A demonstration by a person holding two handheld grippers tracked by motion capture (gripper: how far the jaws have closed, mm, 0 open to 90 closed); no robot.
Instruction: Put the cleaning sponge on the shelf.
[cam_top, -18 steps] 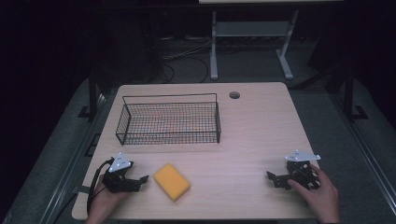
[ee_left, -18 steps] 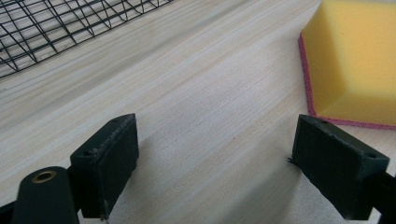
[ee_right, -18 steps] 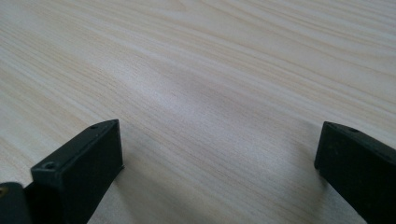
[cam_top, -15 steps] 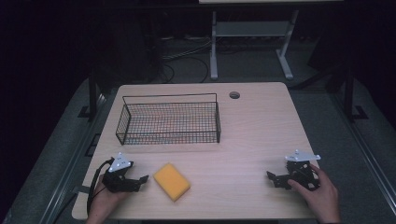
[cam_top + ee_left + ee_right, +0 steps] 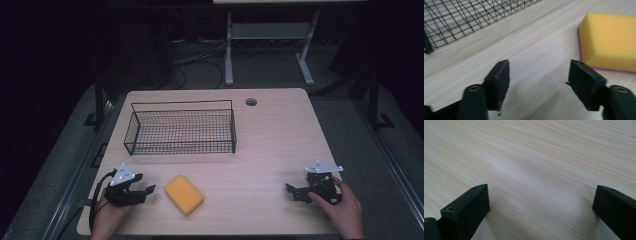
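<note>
- Near the table's (image 5: 280, 140) front edge, left of centre, lies the sponge (image 5: 183, 194), flat and turned at an angle, with the basket (image 5: 182, 129) well behind it.
- Left gripper (image 5: 142, 192) rests on the wood just beside the sponge, jaws apart and holding nothing; its own view shows the sponge (image 5: 607, 41) ahead and off to one side of the gap.
- Good form, I judge: swing the jaws toward the sponge until it sits squarely between them, keep low, and straddle its two long sides before closing.
- Close gently; foam yields, so a firm squeeze will only deform it.
- Right gripper (image 5: 295, 192) sits far off at the right, jaws wide over bare wood; leave it resting.
</note>
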